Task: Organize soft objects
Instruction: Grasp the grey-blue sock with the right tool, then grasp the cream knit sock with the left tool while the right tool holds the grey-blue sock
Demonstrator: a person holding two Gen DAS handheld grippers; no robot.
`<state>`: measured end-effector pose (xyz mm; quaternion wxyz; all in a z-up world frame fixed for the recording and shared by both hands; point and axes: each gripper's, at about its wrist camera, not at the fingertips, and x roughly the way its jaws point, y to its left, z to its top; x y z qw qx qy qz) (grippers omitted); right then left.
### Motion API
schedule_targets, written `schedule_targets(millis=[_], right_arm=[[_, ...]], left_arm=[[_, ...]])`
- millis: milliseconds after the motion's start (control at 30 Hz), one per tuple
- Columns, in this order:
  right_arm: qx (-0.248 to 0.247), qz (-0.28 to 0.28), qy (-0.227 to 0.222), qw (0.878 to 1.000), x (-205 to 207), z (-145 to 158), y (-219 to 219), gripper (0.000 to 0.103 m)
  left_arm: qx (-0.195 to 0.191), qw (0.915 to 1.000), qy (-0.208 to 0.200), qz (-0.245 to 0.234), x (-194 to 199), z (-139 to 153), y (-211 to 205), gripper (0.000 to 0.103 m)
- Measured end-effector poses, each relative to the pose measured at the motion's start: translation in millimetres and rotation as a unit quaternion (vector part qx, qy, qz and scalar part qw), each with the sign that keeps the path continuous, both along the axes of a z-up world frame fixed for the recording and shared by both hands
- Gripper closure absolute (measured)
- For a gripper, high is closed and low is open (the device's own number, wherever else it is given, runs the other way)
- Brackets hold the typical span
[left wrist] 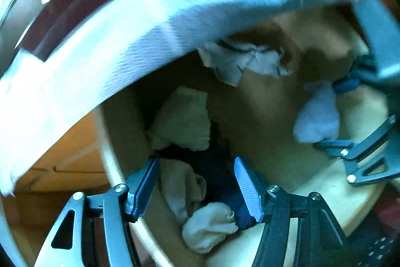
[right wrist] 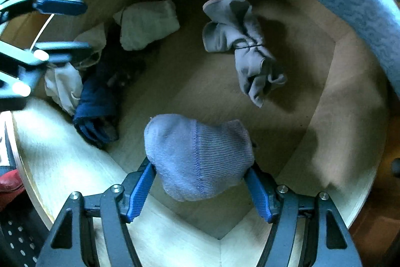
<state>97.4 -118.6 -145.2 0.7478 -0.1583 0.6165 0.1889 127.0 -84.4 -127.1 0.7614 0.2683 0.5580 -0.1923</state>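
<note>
Between the blue ribbed pads of my right hand-held gripper (right wrist: 200, 189) sits a rolled pale-blue knitted sock bundle (right wrist: 197, 157), and from the right wrist view both pads press its flanks, so I read that hand-held gripper as clamped on it, hanging above the floor of the round light-wood bin (right wrist: 350, 142). The bundle looks light and squashy; a knit like this gives under the pads rather than slipping, and I judge the best hold is across its thick middle, where I have it now, since a hold near a loose edge could let the roll unravel. My left hand-held gripper (left wrist: 197, 188) is spread apart with nothing pinched, poised over the heap at the bin's side: a cream balled sock (left wrist: 210, 227) low and just beside the right-hand pad, a dark navy folded sock (left wrist: 225, 182) in the gap behind it, a limp cream sock (left wrist: 180, 182) just inside the left pad, and a cream folded terry cloth (left wrist: 182, 116) further on. A crumpled grey sock pair (right wrist: 240, 46) lies well apart on the bin floor. A pale-blue ribbed towel (left wrist: 125, 41) drapes over the far rim. All of it is soft; the balled sock offers the firmest bite.
</note>
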Motion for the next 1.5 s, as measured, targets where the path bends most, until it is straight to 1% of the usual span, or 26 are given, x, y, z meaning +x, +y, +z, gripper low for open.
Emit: schedule_targets(millis=[100,167,200,233,300,333,367,433,467,500,533,667,700,733,767,800,900,967,1067,1100,1167,1200,1233,1300,1367,1500], right_arm=[[0.008,-0.003,-0.005,1.000,-1,6,-3,0.032],[0.008,-0.003,-0.006,1.000,-4,10,-2,0.032],[0.008,-0.003,-0.007,1.000,-5,11,-3,0.032],[0.008,-0.003,-0.007,1.000,-4,11,-2,0.032],[0.007,-0.002,-0.006,1.000,-4,11,-3,0.032],[0.006,-0.003,-0.006,1.000,-3,2,-1,0.032],[0.007,-0.002,-0.006,1.000,-3,3,-1,0.032],[0.008,-0.001,-0.006,1.000,-4,5,-2,0.031],[0.009,-0.001,-0.005,1.000,-3,5,-2,0.031],[0.011,-0.001,-0.004,1.000,-2,4,-3,0.031],[0.012,-0.002,-0.002,1.000,-2,4,-4,0.031],[0.017,-0.004,0.003,1.000,-1,4,-4,0.031],[0.017,-0.003,0.003,1.000,2,-2,-7,0.031],[0.016,-0.003,0.004,1.000,2,-1,-7,0.031],[0.017,-0.003,0.005,1.000,2,-2,-8,0.031],[0.017,-0.003,0.005,1.000,3,1,-7,0.031],[0.019,-0.004,0.004,1.000,4,2,-8,0.031],[0.022,-0.004,0.003,1.000,4,3,-8,0.031],[0.022,-0.006,0.002,1.000,5,0,-10,0.031],[0.022,-0.005,0.002,1.000,6,-2,-11,0.031],[0.024,-0.005,0.001,1.000,6,-3,-11,0.032],[0.025,-0.005,0.001,1.000,6,-5,-12,0.032],[0.025,-0.005,0.001,1.000,6,-4,-12,0.032],[0.022,-0.005,0.004,1.000,7,-4,-13,0.032],[0.015,-0.005,0.009,1.000,9,-7,-12,0.032],[0.003,-0.006,0.021,1.000,12,-10,-11,0.032]], left_arm=[[0.046,0.9985,-0.016,-0.026,2,-14,-20,0.039],[0.094,0.9938,-0.038,-0.045,6,-25,-33,0.039],[0.114,0.9912,-0.040,-0.053,9,-30,-38,0.039],[0.127,0.9897,-0.032,-0.058,15,-37,-41,0.039],[0.143,0.9879,-0.019,-0.057,27,-47,-44,0.039],[0.150,0.9869,-0.012,-0.059,32,-52,-45,0.039],[0.153,0.9864,-0.007,-0.059,36,-55,-45,0.039],[0.176,0.9821,-0.005,-0.067,43,-64,-46,0.039],[0.184,0.9800,-0.001,-0.076,45,-69,-47,0.037],[0.189,0.9787,0.000,-0.080,46,-72,-48,0.031],[0.192,0.9774,-0.017,-0.087,47,-73,-49,0.030],[0.178,0.9774,-0.037,-0.109,48,-68,-51,0.023],[0.174,0.9776,-0.040,-0.111,48,-68,-50,0.023],[0.180,0.9764,-0.030,-0.115,46,-70,-51,0.023],[0.188,0.9751,-0.016,-0.117,42,-71,-50,0.024],[0.190,0.9746,-0.015,-0.117,41,-70,-51,0.027],[0.180,0.9775,-0.009,-0.110,41,-63,-52,0.033],[0.170,0.9794,-0.005,-0.109,42,-61,-53,0.035],[0.135,0.9839,0.018,-0.117,34,-50,-54,0.035],[0.113,0.9860,0.031,-0.119,31,-45,-55,0.035],[0.055,0.9897,0.054,-0.121,27,-32,-55,0.035],[0.038,0.9912,0.058,-0.113,29,-28,-54,0.035],[0.032,0.9928,0.057,-0.100,34,-25,-52,0.035],[0.032,0.9957,0.049,-0.071,45,-21,-44,0.034],[0.038,0.9954,0.054,-0.069,48,-21,-49,0.033],[0.086,0.9917,0.039,-0.087,59,-31,-63,0.033]])
